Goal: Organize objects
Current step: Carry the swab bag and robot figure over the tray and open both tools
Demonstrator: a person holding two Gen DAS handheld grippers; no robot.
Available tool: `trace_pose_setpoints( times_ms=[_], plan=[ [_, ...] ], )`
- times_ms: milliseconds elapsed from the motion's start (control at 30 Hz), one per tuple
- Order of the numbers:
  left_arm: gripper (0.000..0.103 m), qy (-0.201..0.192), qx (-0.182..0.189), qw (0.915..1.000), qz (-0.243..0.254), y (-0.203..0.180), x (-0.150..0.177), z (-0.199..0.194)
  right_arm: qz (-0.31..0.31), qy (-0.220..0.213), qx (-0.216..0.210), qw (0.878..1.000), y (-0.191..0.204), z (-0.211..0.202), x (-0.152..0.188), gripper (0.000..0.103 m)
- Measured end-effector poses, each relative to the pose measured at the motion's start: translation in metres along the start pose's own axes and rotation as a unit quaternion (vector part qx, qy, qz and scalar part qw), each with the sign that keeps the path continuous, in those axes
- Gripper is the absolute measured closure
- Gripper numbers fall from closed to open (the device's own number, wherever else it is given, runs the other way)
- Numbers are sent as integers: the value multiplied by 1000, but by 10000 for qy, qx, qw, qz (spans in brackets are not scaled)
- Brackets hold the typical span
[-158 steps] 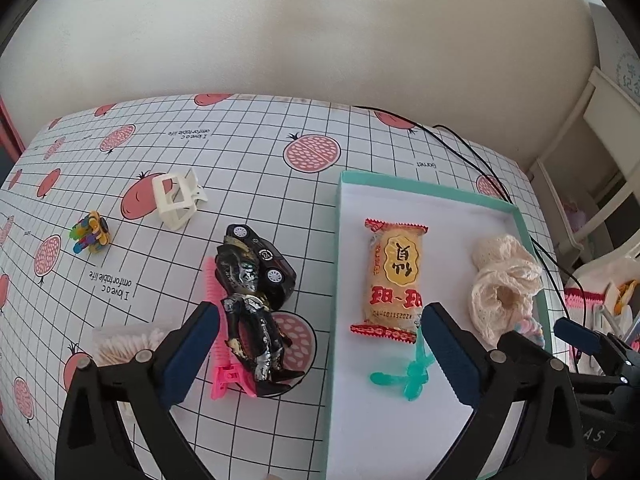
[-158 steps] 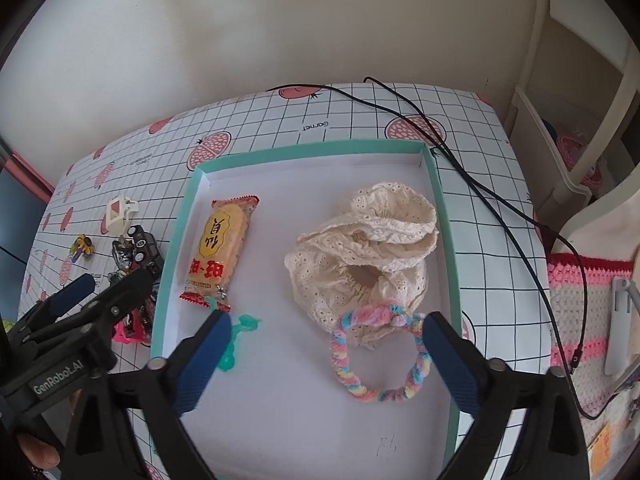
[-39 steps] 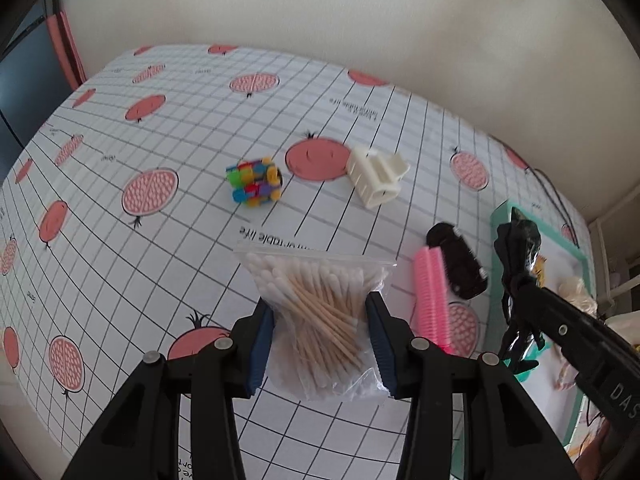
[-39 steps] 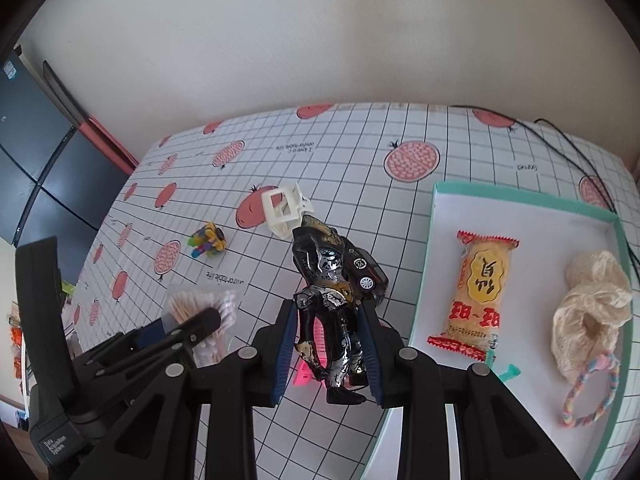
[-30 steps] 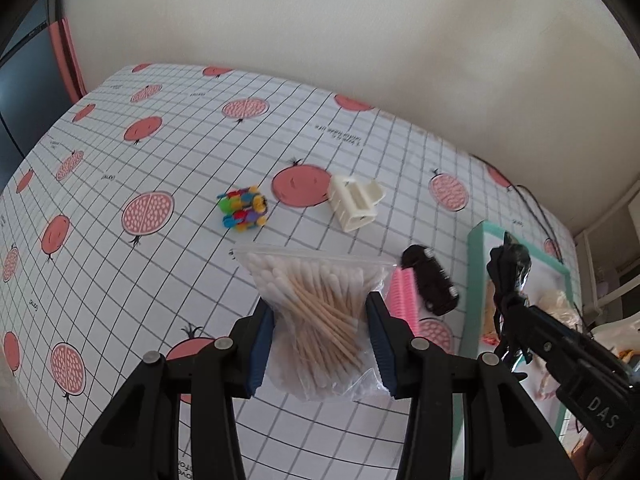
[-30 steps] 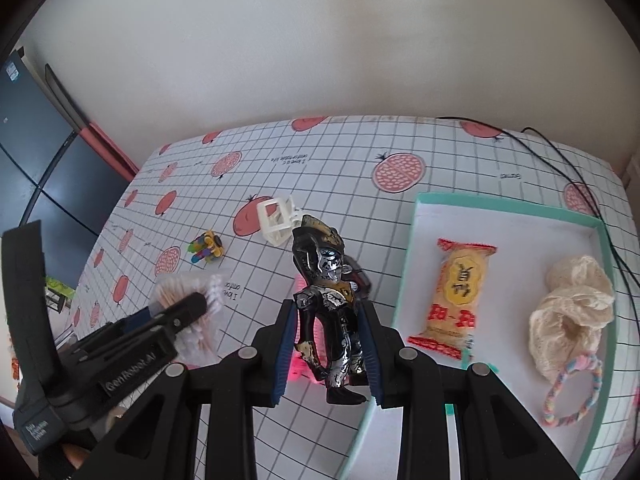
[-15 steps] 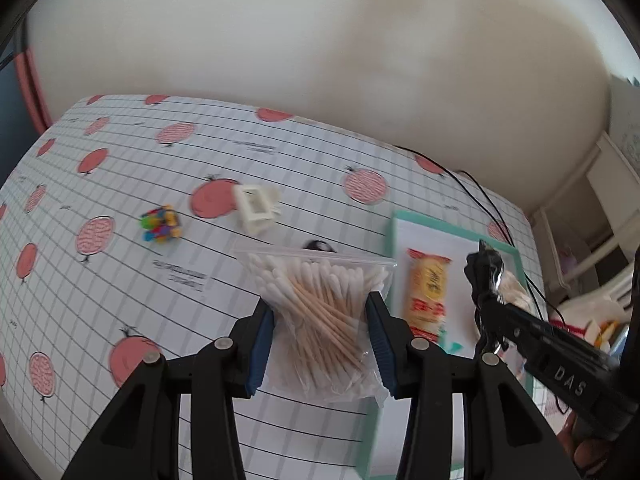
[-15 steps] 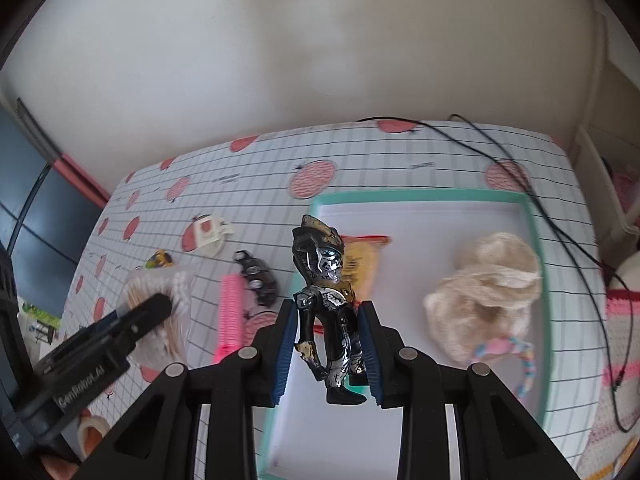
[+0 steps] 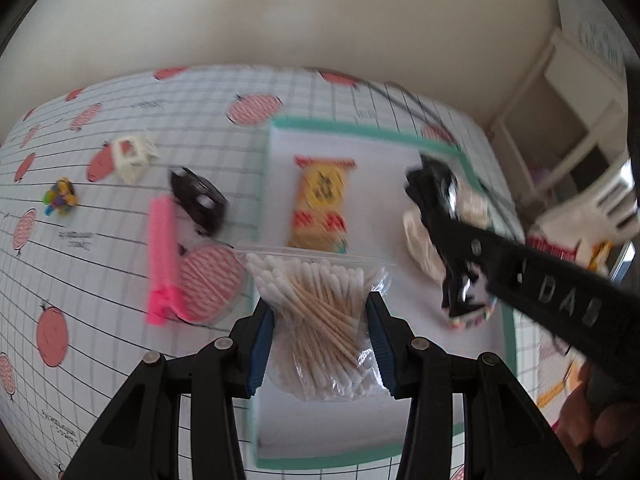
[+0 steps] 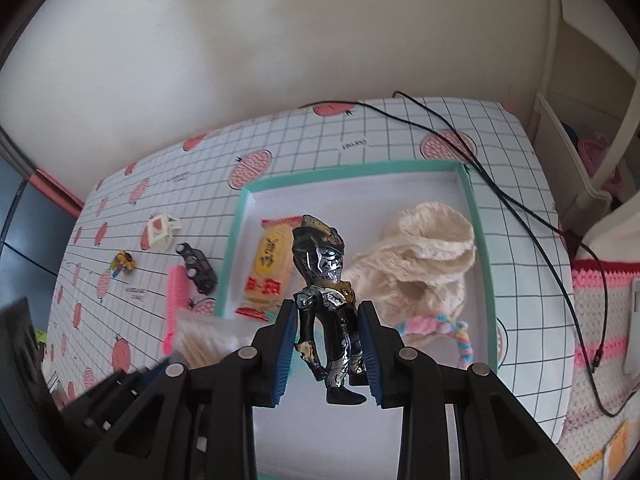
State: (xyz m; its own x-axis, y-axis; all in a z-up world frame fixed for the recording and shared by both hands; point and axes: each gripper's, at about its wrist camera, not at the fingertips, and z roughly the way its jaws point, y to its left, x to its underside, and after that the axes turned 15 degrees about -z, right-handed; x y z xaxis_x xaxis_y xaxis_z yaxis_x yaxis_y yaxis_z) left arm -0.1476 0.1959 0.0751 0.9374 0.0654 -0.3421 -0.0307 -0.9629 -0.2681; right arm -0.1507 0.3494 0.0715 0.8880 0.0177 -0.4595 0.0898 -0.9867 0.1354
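My left gripper (image 9: 320,322) is shut on a clear bag of cotton swabs (image 9: 318,300), held above the left rim of the teal-edged white tray (image 9: 360,130). My right gripper (image 10: 326,328) is shut on a black and silver action figure (image 10: 326,300), upright over the tray (image 10: 352,172). In the left wrist view that figure (image 9: 436,192) and the right gripper's arm cross the tray's right side. The tray holds a yellow snack packet (image 9: 322,200), a cream lace cloth (image 10: 424,260) and a pastel braided ring (image 10: 440,330).
On the strawberry-print cloth left of the tray lie a pink comb (image 9: 162,256), a black toy car (image 9: 198,200), a white hair claw (image 9: 132,156) and a small multicoloured toy (image 9: 60,196). A black cable (image 10: 500,192) runs past the tray's right edge. White shelving (image 10: 592,120) stands at the right.
Both grippers have shifted right, from over the cloth to over the tray, each keeping its load. The left wrist view is now blurred by motion.
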Motion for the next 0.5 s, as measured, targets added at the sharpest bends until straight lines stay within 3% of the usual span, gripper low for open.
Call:
trace_pose_setpoints(
  times_ms=[333, 500],
  plan=[
    [56, 254, -195, 9993, 192, -14, 18, 24, 81, 440, -37, 9990, -5, 31, 13, 69],
    [56, 348, -186, 9991, 182, -13, 17, 25, 88, 441, -25, 9990, -4, 32, 12, 68]
  ],
)
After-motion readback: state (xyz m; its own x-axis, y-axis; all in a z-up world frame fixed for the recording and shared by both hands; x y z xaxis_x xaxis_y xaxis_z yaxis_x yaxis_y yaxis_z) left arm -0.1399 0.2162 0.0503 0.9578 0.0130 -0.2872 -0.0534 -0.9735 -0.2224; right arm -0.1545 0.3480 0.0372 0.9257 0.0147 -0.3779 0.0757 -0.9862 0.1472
